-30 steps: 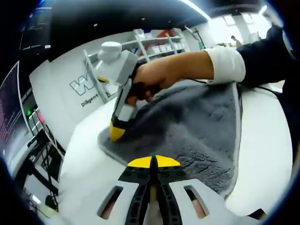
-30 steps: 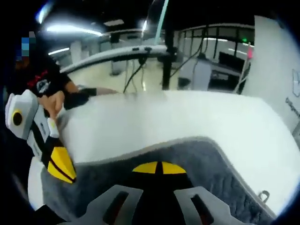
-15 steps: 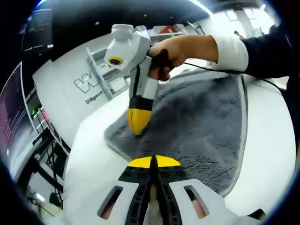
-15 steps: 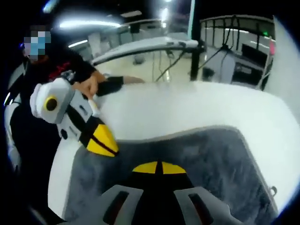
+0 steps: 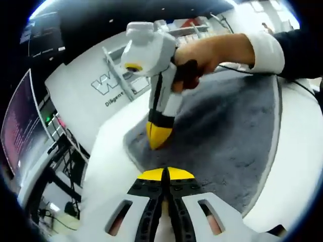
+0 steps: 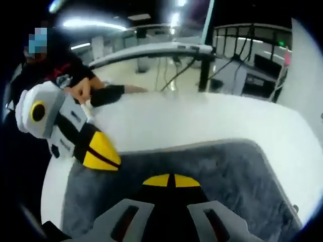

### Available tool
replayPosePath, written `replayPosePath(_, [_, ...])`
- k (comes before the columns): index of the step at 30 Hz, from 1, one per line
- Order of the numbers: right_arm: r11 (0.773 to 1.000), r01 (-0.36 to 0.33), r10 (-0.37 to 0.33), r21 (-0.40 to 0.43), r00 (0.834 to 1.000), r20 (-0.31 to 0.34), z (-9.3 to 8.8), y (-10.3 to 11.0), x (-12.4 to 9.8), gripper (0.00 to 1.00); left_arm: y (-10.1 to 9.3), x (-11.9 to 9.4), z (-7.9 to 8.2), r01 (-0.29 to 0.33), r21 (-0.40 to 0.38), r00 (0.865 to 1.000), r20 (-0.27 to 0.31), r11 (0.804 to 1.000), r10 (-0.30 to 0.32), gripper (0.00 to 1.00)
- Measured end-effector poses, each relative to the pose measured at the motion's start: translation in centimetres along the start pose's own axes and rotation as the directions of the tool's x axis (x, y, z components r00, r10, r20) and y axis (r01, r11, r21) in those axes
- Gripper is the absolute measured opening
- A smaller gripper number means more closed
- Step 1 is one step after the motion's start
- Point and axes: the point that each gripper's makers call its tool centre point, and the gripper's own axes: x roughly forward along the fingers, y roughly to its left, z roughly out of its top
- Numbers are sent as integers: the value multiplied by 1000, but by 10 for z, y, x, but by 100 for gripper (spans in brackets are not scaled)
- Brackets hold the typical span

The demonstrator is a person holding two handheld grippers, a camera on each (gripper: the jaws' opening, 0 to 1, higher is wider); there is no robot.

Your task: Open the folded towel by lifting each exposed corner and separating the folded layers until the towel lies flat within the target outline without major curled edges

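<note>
A grey towel (image 5: 227, 131) lies spread on a white surface (image 6: 202, 126). The left hand-held gripper (image 5: 165, 174), jaws pressed together and pinching nothing, sits at the towel's near edge. Just ahead of it, the right hand-held gripper (image 5: 159, 137), gripped by a hand (image 5: 207, 53), points its pressed-together yellow tips down at the towel's corner.

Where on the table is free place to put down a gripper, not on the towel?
Bare white table lies beyond the grey towel, up to its far edge. A second strip runs beside the towel's long hem. It is crowded at the towel's near corner, where the left gripper and right gripper meet.
</note>
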Motion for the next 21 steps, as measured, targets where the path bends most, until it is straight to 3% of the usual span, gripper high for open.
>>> replayPosePath(3, [1000,0,-1,21,1000,15,3,-2,2,0,-1,-6,16,23,-21,996,86,1000,-21,1])
replayPosePath(6, [1000,4,-4,19,1000,19,1,9,2,0,-15,-11,23,123,-43,983,140,991,-116,1])
replayPosePath(10, [1000,9,-9,-7,1000,10,-2,20,-1,0,-27,-11,22,182,-39,975,134,982,-175,1])
replayPosePath(12, [998,-12,16,-58,998,60,7,29,-1,0,-30,-9,16,198,-46,976,104,979,-192,1])
replayPosePath(14, [999,-25,27,-35,998,54,7,35,1,0,-34,-8,14,226,-61,971,87,972,-221,0])
replayPosePath(17, [997,-30,31,-75,999,9,1,44,9,0,-36,-6,6,237,-73,971,47,969,-234,0])
replayPosePath(21, [995,-7,8,-99,1000,17,7,40,15,0,-34,-6,5,233,-84,972,43,969,-230,0])
